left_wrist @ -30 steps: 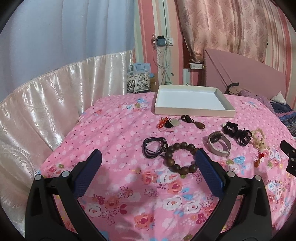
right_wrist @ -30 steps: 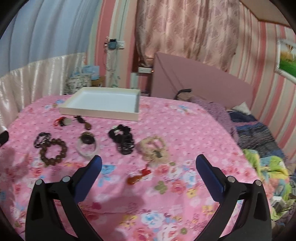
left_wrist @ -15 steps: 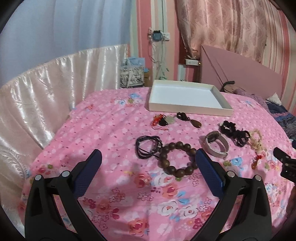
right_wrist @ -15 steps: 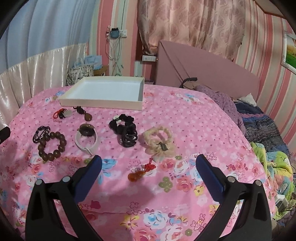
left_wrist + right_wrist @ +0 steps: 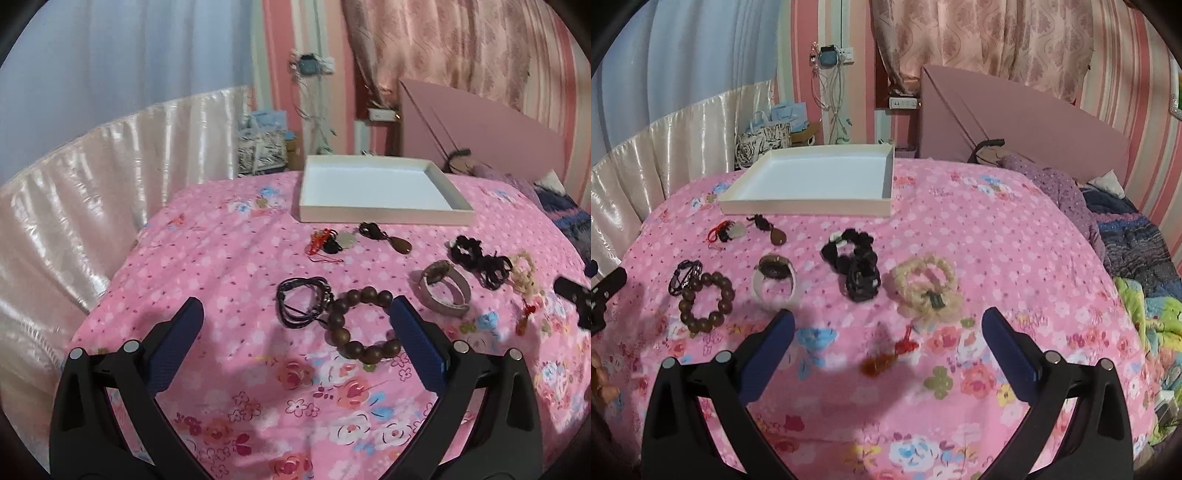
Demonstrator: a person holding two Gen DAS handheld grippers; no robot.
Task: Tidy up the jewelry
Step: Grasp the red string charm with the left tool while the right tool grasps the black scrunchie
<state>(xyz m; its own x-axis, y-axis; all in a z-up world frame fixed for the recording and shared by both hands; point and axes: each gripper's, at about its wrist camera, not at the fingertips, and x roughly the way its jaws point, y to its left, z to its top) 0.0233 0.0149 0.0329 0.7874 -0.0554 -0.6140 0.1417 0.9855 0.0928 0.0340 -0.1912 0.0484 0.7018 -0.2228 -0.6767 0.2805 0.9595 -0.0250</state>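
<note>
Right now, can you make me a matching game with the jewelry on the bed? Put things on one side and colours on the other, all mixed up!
Things:
1. big round bead bracelet
2. tray
3. fluffy bracelet
4. cord bracelet

Colours:
A. cream
B. black
C. dark brown
D. white

Pairs: 1-C, 2-D, 3-A, 4-B

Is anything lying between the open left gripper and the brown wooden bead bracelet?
Nothing visible. The left gripper is open over bare pink floral bedspread; the brown wooden bead bracelet lies just ahead by its right finger, touching the black cord bracelet.
</note>
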